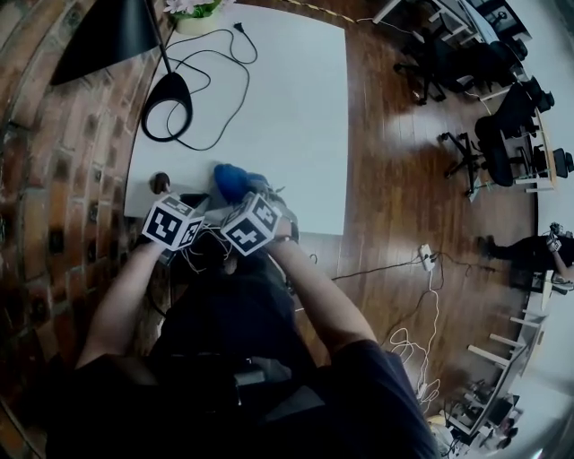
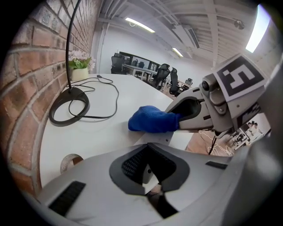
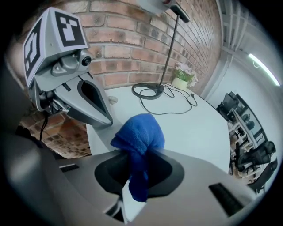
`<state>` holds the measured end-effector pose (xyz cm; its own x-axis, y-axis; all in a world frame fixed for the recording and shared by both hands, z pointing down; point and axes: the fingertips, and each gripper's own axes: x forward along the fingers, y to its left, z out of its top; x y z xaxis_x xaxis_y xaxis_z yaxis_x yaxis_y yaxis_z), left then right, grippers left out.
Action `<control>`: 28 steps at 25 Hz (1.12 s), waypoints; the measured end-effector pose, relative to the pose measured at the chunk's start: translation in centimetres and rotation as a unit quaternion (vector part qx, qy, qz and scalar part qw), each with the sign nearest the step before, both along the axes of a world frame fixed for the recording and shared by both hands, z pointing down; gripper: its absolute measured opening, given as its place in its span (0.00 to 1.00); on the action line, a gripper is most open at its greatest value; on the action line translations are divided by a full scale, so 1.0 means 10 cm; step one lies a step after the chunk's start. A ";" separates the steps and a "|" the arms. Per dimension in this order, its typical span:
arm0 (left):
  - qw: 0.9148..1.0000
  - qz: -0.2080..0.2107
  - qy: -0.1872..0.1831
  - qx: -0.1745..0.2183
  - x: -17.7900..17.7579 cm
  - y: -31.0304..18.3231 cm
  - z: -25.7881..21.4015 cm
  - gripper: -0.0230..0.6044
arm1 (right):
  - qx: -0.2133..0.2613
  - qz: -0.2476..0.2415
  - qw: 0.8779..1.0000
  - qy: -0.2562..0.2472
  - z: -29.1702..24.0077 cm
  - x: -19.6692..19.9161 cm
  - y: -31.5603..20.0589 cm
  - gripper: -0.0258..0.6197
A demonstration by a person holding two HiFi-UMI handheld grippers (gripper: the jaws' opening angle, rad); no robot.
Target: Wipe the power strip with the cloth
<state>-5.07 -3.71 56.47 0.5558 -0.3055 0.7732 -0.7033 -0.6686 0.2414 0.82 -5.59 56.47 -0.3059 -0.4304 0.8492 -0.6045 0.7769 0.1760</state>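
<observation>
While both grippers sit at the near edge of the white table (image 1: pixel 296 108), head view puts the left gripper (image 1: pixel 199 208) and right gripper (image 1: pixel 260 190) close side by side. Each is topped by a cube (image 1: pixel 172 224) printed with black-and-white square markers, a pattern rather than letters. The blue cloth (image 1: pixel 235 179) lies on the table just ahead of the right gripper. Power strip can't be made out from here. Brick wall (image 1: pixel 54 179) runs along the left. Further up the table: a black ring-shaped lamp base (image 1: pixel 167 108) with a looping black cable (image 1: pixel 220 67), and a flower pot (image 1: pixel 199 18) at the far end. Wood floor (image 1: pixel 395 179) to the right.

Left gripper view: left gripper (image 2: pixel 148 149) has its jaws closed, tips meeting, nothing seen clamped. Just beyond them is a pale, flat, hard-edged slab with one small dark dot. It reads as the power strip (image 2: pixel 158 137), not certain. Its long axis seems to run away from the jaws toward the cloth (image 2: pixel 152 119), which rests on its far end — fuzzy, bunched, towel-like pile. The right gripper's grey plastic jaws come in from the right onto the cloth. Round hole (image 2: pixel 70 162) in the tabletop at left.

Right gripper view: jaws narrow, pinching the cloth (image 3: pixel 140 132) — a rounded wad bulges past the tips and a tail hangs back between the pads. Left gripper (image 3: pixel 108 122) at upper left, pointing down at the table edge.
</observation>
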 end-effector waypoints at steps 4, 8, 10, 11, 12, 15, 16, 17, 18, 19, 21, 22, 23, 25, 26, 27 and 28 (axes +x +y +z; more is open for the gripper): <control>0.999 -0.032 0.029 0.002 -0.04 0.00 -0.01 0.04 | -0.019 -0.006 1.000 -0.019 -0.01 0.02 0.01 0.13; 0.991 -0.132 0.028 0.019 -0.42 -0.11 -0.02 0.04 | -0.032 -0.019 0.999 -0.029 -0.01 0.00 0.02 0.13; 0.991 -0.131 0.015 0.025 -0.45 -0.10 -0.02 0.04 | -0.029 -0.023 0.999 -0.029 -0.02 0.01 0.01 0.13; 0.992 -0.125 0.004 0.032 -0.45 -0.09 -0.02 0.04 | -0.027 -0.025 0.999 -0.028 -0.02 0.01 0.01 0.13; 0.992 -0.120 -0.008 0.040 -0.45 -0.08 -0.02 0.04 | -0.025 -0.027 0.999 -0.027 -0.01 0.00 0.02 0.13; 0.991 -0.104 -0.033 0.071 -0.45 -0.06 0.00 0.04 | -0.021 -0.033 0.999 -0.020 -0.01 -0.01 0.03 0.13; 0.992 -0.094 -0.039 0.078 -0.45 -0.06 0.00 0.05 | -0.020 -0.034 0.999 -0.016 -0.01 -0.01 0.02 0.13; 0.992 -0.084 -0.042 0.080 -0.44 -0.07 0.00 0.05 | -0.020 -0.035 0.999 -0.013 -0.01 0.00 0.02 0.13; 0.993 -0.078 -0.040 0.076 -0.44 -0.07 0.01 0.05 | -0.019 -0.034 0.999 -0.010 -0.01 0.00 0.02 0.13; 0.994 -0.079 -0.032 0.067 -0.44 -0.06 0.01 0.05 | -0.018 -0.032 0.999 -0.005 0.00 0.00 0.02 0.13; 0.995 -0.086 -0.014 0.052 -0.45 -0.06 0.01 0.05 | -0.016 -0.027 1.000 0.003 0.00 -0.01 0.03 0.13; 0.995 -0.084 -0.014 0.053 -0.45 -0.06 0.01 0.05 | -0.014 -0.024 1.000 0.005 0.01 -0.01 0.03 0.13; 0.995 -0.078 -0.020 0.059 -0.44 -0.06 0.02 0.05 | -0.014 -0.020 1.000 0.004 0.00 -0.02 0.03 0.13; 0.994 -0.072 -0.029 0.071 -0.44 -0.06 0.02 0.05 | -0.014 -0.012 1.000 -0.004 0.00 -0.06 0.03 0.13; 0.994 -0.075 -0.026 0.073 -0.45 -0.06 0.02 0.05 | -0.014 -0.011 1.000 -0.007 -0.01 -0.10 0.03 0.13; 0.994 -0.080 -0.021 0.072 -0.45 -0.06 0.02 0.05 | -0.013 -0.012 1.000 -0.008 -0.01 -0.15 0.05 0.13; 0.994 -0.082 -0.017 0.070 -0.45 -0.06 0.02 0.05 | -0.013 -0.014 1.000 -0.009 -0.01 -0.21 0.06 0.13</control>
<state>-9.62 -4.31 56.65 0.4639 -0.4965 0.7337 -0.8121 -0.5693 0.1282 -1.24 -4.97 56.35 -0.3324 -0.3998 0.8542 -0.5852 0.7977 0.1456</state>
